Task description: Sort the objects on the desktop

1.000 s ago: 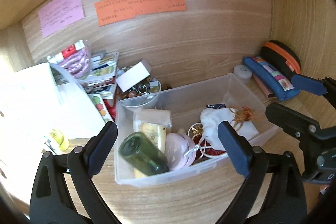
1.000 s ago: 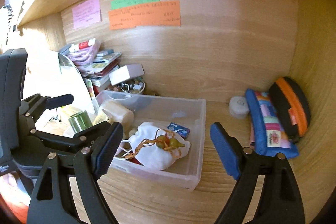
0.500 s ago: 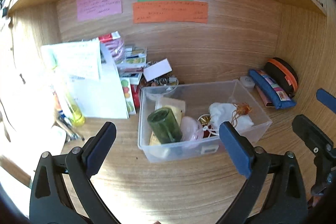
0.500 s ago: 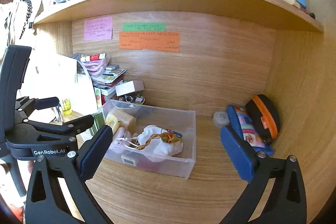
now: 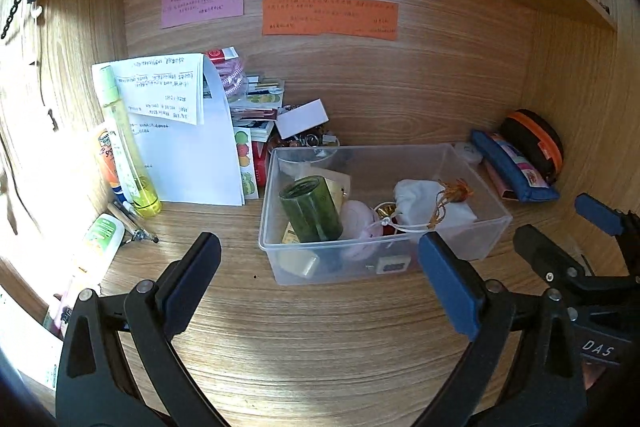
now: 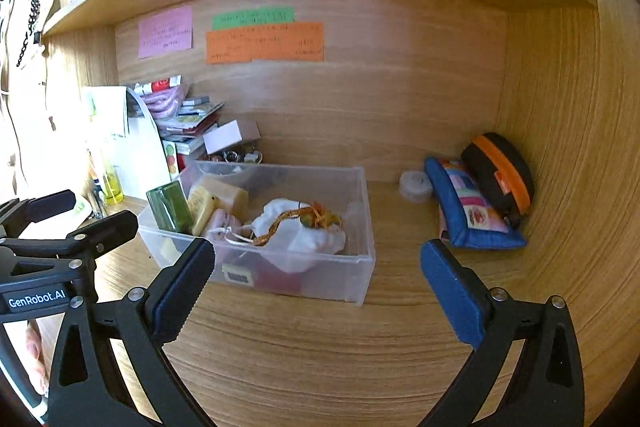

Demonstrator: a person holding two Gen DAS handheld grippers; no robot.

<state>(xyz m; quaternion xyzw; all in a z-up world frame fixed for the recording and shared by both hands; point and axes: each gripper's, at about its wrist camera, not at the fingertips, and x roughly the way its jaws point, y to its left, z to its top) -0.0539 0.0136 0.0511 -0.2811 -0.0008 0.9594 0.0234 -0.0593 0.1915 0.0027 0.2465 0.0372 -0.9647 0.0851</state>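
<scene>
Left wrist view: the clear box [image 5: 472, 163] stands on the desk with a green bottle [image 5: 312, 209] and a white pouch [image 5: 424, 201] inside. Left gripper [image 5: 320, 277] and right gripper [image 6: 316, 285] are wide open, empty — well in front of the box. Better to approach slowly, from above.

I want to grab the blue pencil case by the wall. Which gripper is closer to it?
The right. The right gripper is open over the desk with the blue pencil case just beyond its right-hand finger. The left gripper is open too, facing the clear bin, farther away.
</scene>
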